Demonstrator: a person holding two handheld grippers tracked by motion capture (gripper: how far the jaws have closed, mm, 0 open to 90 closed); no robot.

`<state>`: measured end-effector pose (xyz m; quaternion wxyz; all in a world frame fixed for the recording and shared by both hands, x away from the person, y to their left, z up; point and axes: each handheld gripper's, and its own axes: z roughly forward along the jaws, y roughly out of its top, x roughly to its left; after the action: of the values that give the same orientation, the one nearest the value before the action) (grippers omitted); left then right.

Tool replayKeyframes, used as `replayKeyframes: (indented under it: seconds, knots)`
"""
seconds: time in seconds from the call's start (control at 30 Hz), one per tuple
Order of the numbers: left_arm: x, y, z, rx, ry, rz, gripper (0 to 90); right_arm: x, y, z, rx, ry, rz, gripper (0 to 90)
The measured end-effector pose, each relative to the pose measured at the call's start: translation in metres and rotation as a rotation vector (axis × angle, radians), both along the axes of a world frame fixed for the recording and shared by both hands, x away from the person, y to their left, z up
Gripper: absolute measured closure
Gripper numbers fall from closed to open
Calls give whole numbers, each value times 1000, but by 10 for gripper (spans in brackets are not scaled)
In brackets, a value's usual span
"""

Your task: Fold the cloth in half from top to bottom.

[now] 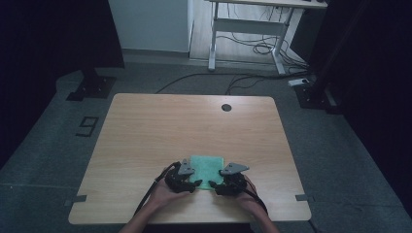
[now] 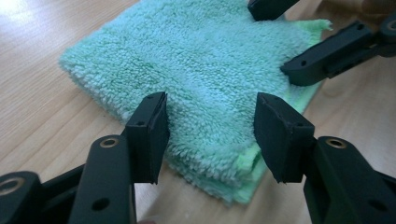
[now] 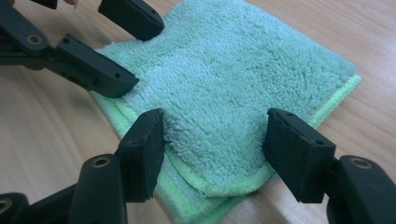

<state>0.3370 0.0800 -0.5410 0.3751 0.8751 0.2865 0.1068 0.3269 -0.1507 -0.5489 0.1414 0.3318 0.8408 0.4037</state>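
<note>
Folded green towel flat on wooden table, near corners lying between spread jaws of left gripper and right gripper, neither pinching yet. Bare tabletop beyond towel's far edge and to both sides.

Grippers hide the folded towel's near edge

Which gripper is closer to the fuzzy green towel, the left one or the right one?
Neither, it's about a tie. The left gripper has its fingers open around one near corner of the folded towel, and the right gripper is open around the other near corner.
</note>
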Motion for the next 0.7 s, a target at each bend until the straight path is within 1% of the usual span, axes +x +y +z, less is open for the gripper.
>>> replayKeyframes:
  seconds: [0.13, 0.2, 0.33, 0.43, 0.5, 0.57, 0.63, 0.7]
  knots:
    - [16, -2, -1, 1, 0, 20, 451, 12, -1, 0, 0, 0, -15, 379]
    - [29, -4, -1, 2, 5, 35, 452, 23, 0, 0, -3, 3, -29, 380]
    - [52, -4, 0, -1, 13, 60, 452, 49, 0, 0, 19, 13, -54, 380]
    - [63, -4, 0, -2, 16, 69, 452, 63, 1, 0, 29, 18, -57, 380]
    - [65, -4, 1, -1, 15, 77, 448, 68, 0, -1, 42, 16, -59, 378]
    - [62, -3, 5, -7, -2, 83, 432, 68, -2, -1, 64, 18, -64, 362]
    - [55, 1, 12, -33, -28, 88, 429, 63, -2, 2, 66, -10, -66, 340]
    - [46, 6, 19, -56, -47, 94, 412, 54, -5, 9, 101, -46, -64, 339]
